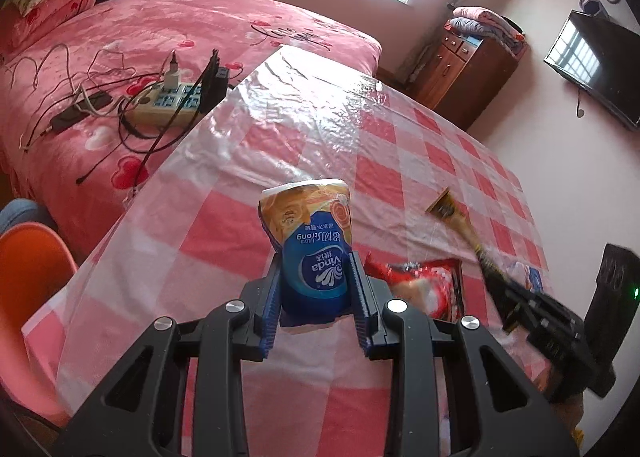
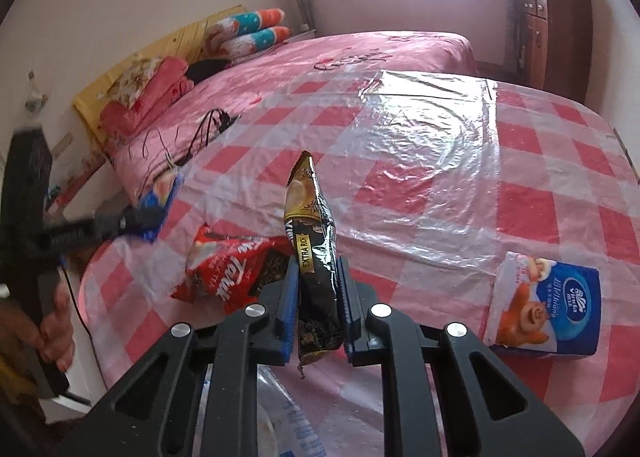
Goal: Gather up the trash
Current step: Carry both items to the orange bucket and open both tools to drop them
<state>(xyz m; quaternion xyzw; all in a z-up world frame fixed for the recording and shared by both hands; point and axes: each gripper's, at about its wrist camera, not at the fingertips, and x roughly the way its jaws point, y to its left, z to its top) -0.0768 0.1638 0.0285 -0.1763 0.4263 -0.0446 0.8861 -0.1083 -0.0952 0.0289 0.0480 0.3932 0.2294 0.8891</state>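
Left gripper (image 1: 316, 289) is clamped on a blue tissue pack (image 1: 310, 253), jaws pressed to both sides, pack upright and lifted off the table (image 1: 224, 217). Print on the pack reads upside down in the left wrist view.

Right gripper (image 2: 318, 293) is clamped on a black coffee sachet (image 2: 314, 241), held edge-on and upright between the blue pads (image 2: 290, 305), also lifted off the table. Label reads "EXTRA RICH".

Landmark: the red snack wrapper (image 2: 228, 265), lying flat on the checked, plastic-covered table near its front edge.
- Left gripper and its tissue pack sit just left of the red wrapper.
- Coffee sachet is just right of the red wrapper and overlaps its right edge in the right wrist view; can't tell if they touch.
- A second tissue pack (image 2: 544, 313) lies flat on the table, well to the right of the red wrapper.
- Beyond the red wrapper, past the table's far-left edge, is a pink bed (image 1: 120, 57) with a power strip (image 1: 168, 105) and tangled cables on it.

A hand (image 2: 52, 329) is visible holding the left gripper's handle in the right wrist view.
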